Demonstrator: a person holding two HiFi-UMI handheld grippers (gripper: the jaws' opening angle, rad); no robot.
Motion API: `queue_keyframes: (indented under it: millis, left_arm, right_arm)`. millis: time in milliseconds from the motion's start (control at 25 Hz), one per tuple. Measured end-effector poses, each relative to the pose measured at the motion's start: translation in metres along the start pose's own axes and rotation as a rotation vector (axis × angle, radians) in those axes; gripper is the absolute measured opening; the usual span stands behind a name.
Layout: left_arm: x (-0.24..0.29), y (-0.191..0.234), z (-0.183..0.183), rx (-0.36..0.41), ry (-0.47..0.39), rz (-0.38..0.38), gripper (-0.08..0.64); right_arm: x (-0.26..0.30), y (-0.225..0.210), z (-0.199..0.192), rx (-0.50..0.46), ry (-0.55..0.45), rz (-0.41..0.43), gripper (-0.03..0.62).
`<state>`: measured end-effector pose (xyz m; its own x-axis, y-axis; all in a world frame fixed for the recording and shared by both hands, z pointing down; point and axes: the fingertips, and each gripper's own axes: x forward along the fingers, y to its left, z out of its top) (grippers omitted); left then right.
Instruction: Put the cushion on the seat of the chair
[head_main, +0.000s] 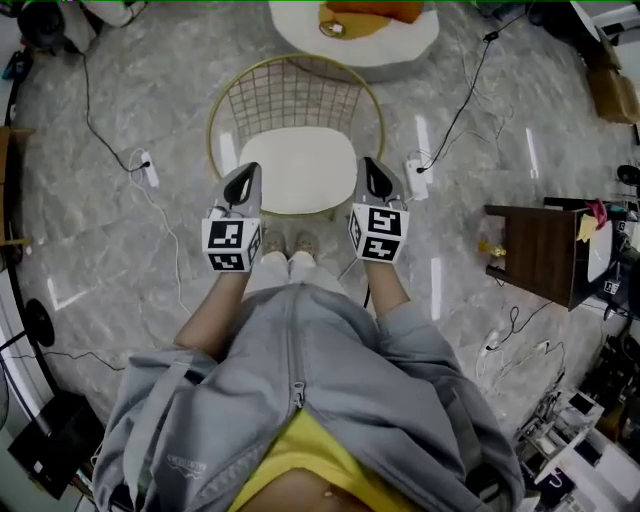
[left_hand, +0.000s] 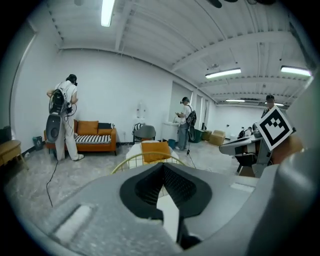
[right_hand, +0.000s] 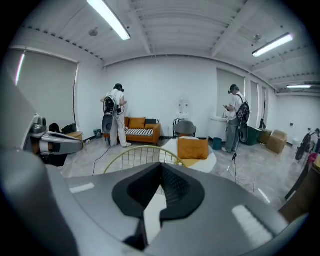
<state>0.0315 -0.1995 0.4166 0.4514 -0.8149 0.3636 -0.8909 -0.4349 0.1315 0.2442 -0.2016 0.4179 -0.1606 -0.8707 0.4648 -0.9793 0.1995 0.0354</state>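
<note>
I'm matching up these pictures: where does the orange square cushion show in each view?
Head view: orange square cushion at the top edge, centre.
Left gripper view: cushion at centre.
Right gripper view: cushion just right of centre.
Shared landmark: gold wire chair back, just before the cushion.

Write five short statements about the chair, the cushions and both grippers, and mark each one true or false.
1. A white cushion lies on the seat of the chair. True.
2. The left gripper holds that cushion. False: its jaws are together with nothing between them.
3. The right gripper is shut and empty. True.
4. The chair's back is solid wood. False: it is an open frame of gold wire.
5. The orange cushion lies on the floor beside the chair. False: it sits on a round white table beyond the chair.
</note>
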Motion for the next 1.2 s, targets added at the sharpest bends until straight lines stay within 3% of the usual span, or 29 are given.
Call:
queue_keyframes:
  millis: [200, 400, 560, 880, 1200]
  left_arm:
    - [-0.019, -0.013, 0.071, 0.021, -0.133, -0.004, 0.006]
    - [-0.047, -0.03, 0.138, 0.121, -0.268, -0.01, 0.006]
    - [-0.066, -0.041, 0.175, 0.112, -0.336, -0.01, 0.006]
    - [-0.091, -0.049, 0.203, 0.15, -0.385, 0.004, 0.006]
    - [-0.087, -0.048, 0.192, 0.149, -0.369, -0.002, 0.006]
  right_arm:
    - [-0.037, 0.005, 0.065, 0.016, -0.14, 0.013, 0.0]
    - [-0.075, 0.014, 0.128, -0.014, -0.293, 0.024, 0.0]
    - [-0.102, 0.024, 0.165, -0.026, -0.382, 0.041, 0.0]
    - [-0.125, 0.042, 0.188, -0.044, -0.427, 0.08, 0.0]
    - [-0.122, 0.047, 0.181, -0.066, -0.419, 0.106, 0.0]
